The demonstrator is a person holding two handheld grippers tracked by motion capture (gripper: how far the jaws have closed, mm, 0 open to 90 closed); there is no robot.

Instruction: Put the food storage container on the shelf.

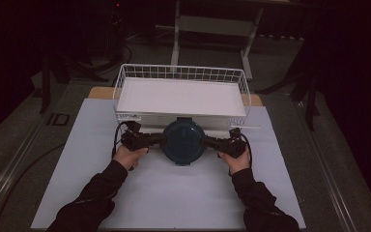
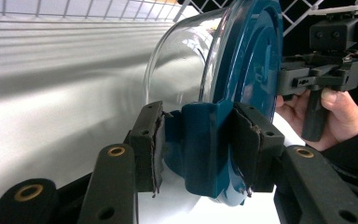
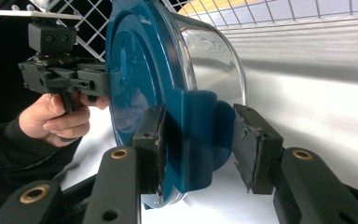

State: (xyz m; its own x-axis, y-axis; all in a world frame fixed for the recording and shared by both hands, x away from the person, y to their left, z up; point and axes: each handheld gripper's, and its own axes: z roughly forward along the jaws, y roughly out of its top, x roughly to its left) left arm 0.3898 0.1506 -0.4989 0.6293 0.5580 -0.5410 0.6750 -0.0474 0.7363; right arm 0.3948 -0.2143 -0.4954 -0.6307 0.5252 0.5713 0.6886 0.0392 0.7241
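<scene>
A round clear container with a dark blue lid sits between my two grippers, just in front of the wire basket. My left gripper is shut on the blue latch at the container's left side. In the left gripper view both pads press that latch, and the lid stands on edge. My right gripper grips the opposite latch. One of its pads lies against the lid and the other sits at the latch's bulge. The glass bowl looks empty.
A white wire basket with a white liner stands at the table's far side, right behind the container. A white mat covers the table. The person's forearms come in from the bottom edge. Dark floor and stand legs lie beyond.
</scene>
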